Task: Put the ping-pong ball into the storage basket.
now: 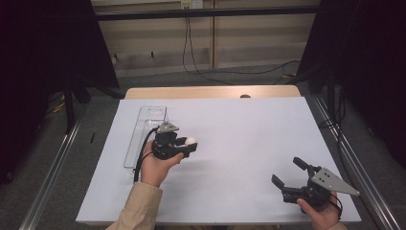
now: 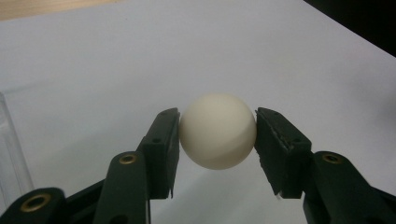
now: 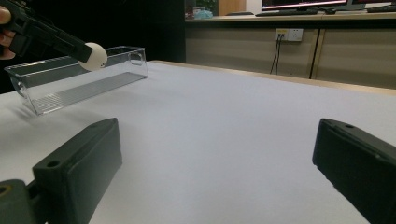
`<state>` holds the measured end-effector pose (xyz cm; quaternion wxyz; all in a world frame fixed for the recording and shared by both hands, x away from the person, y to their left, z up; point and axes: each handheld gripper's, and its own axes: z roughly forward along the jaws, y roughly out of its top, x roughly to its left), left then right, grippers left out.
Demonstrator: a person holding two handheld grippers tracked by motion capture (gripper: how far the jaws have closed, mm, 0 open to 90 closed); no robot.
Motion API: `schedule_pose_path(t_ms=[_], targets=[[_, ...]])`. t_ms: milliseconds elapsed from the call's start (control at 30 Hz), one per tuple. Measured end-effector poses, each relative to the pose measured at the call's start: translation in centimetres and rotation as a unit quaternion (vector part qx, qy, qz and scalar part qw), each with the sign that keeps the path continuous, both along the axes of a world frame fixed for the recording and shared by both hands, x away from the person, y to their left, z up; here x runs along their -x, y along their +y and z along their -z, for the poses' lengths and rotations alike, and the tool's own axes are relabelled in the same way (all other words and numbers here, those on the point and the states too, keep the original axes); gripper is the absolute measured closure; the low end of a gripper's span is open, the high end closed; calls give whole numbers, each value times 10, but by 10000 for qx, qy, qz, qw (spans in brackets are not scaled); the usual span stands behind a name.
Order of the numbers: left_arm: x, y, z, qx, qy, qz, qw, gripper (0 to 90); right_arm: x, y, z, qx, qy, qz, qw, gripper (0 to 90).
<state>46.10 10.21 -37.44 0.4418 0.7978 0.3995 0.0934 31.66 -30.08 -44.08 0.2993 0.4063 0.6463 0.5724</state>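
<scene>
A: Okay, left gripper first. What's in it?

B: Jaws clamped on a ball, one flat black pad on each side. Matte, cream-white, smooth and round, no seam or print readable. Pads are hard black plastic with brass-coloured screws behind them; the right-hand pad's edge looks a bit chipped.

A: Where's the ball relative to the tray?

B: Just beside the clear tray, on its right side, held off the table. From the right gripper view the ball sits in front of the tray's long wall. Tray is see-through plastic, long, narrow, box-shaped, open top, ribbed floor.

A: Right gripper?

B: Right gripper has its jaws spread wide, nothing between them. Well apart from the tray, near the front edge of the white sheet.

A: Surface and room?

B: Sheet is smooth, flat, white, over a wooden table whose far edge shows beyond the tray. Wide bare sheet between tray and right gripper.

A: Any text?

B: None readable.
</scene>
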Motion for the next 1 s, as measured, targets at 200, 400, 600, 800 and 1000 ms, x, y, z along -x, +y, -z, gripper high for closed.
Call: schedule_pose_path(t_ms=[200, 400, 600, 800, 1000], targets=[[0, 4, -1, -38, -10, 21, 10000, 509, 0, 0, 0, 0, 0, -4, 10000, 8], [-1, 10, -3, -51, -26, -50, 10000, 509, 0, 0, 0, 0, 7, -5, 10000, 7], [-2, 15, -4, -75, -40, -76, 9999, 509, 0, 0, 0, 1, -1, 1, 10000, 7], [-3, 20, -6, -170, -72, -75, 9998, 509, 0, 0, 0, -21, 9, 27, 10000, 7], [-3, 25, -8, -182, -82, -150, 9997, 509, 0, 0, 0, -5, 2, 0, 10000, 7]])
